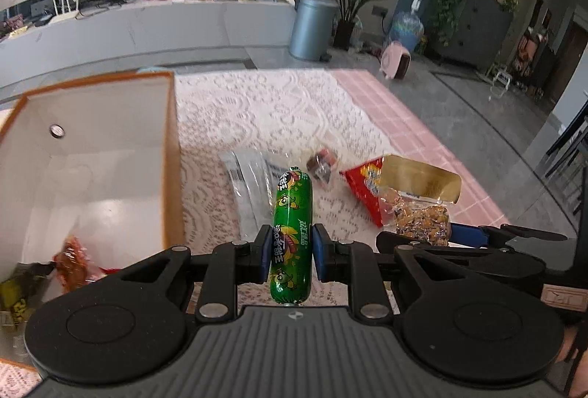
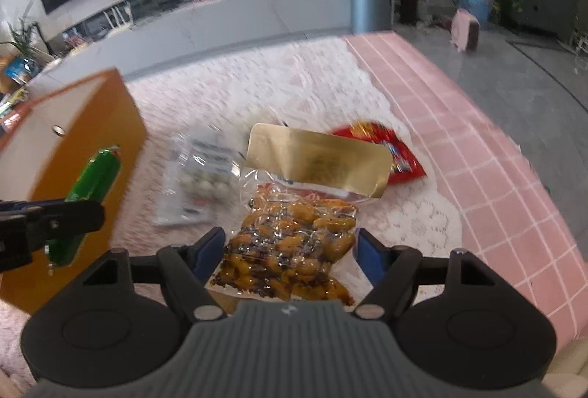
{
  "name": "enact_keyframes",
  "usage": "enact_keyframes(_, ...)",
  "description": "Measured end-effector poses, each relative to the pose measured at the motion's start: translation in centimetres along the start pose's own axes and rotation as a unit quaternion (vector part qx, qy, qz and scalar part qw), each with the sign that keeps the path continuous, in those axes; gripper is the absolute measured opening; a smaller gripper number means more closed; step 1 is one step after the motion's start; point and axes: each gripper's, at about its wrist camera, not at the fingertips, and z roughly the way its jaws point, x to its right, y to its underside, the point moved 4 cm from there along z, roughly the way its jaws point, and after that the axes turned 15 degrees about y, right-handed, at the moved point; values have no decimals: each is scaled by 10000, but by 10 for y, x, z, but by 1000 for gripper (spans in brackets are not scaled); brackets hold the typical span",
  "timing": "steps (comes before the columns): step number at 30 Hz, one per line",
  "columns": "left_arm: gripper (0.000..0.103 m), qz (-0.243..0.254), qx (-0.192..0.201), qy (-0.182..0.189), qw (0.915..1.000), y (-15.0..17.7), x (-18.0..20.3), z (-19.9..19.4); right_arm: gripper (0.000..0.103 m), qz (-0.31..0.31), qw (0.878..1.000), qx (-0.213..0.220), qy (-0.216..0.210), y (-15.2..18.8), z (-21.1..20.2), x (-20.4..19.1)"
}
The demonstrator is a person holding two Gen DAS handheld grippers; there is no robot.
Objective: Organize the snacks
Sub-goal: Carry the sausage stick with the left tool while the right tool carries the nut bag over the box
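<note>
The left gripper (image 1: pixel 290 253) is clenching the green sausage (image 1: pixel 292 232) just right of the orange box (image 1: pixel 172 155). The right gripper (image 2: pixel 290 253) is apparently pinching the nut pouch (image 2: pixel 294 243); held only by its edges, it risks slipping free.

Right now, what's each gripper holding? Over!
Left gripper shut on green sausage. Right gripper around nut bag, grip unclear. Box open at left. Nothing blocking.
</note>
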Motion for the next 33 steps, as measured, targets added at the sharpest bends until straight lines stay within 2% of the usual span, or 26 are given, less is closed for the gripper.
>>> enact_keyframes(4,25,-7,265,-84,9996,-4,-5,-27,73,-89,9993,325,-187,-10,-30,-14)
enact_keyframes(11,25,-219,686,-279,9970,-9,-31,-71,73,-323,9932,736,-841,-24,-77,-55)
enact_keyframes(16,25,-412,976,-585,9927,-16,-60,-100,73,-601,9868,831,-1251,-32,-97,-94)
enact_keyframes(19,25,-573,1019,-732,9904,-21,-84,-116,73,-839,9823,852,-1442,-37,-104,-121)
enact_keyframes(23,25,-721,816,-821,9907,-24,-111,-117,73,-1260,9757,827,-1591,-43,-103,-158)
enact_keyframes(27,25,-673,394,-881,9931,-22,-129,-101,73,-1825,9668,746,-1623,-45,-94,-191)
enact_keyframes(33,25,-682,-83,-856,9940,-17,-156,-78,74,-2672,9523,653,-1320,-42,-68,-230)
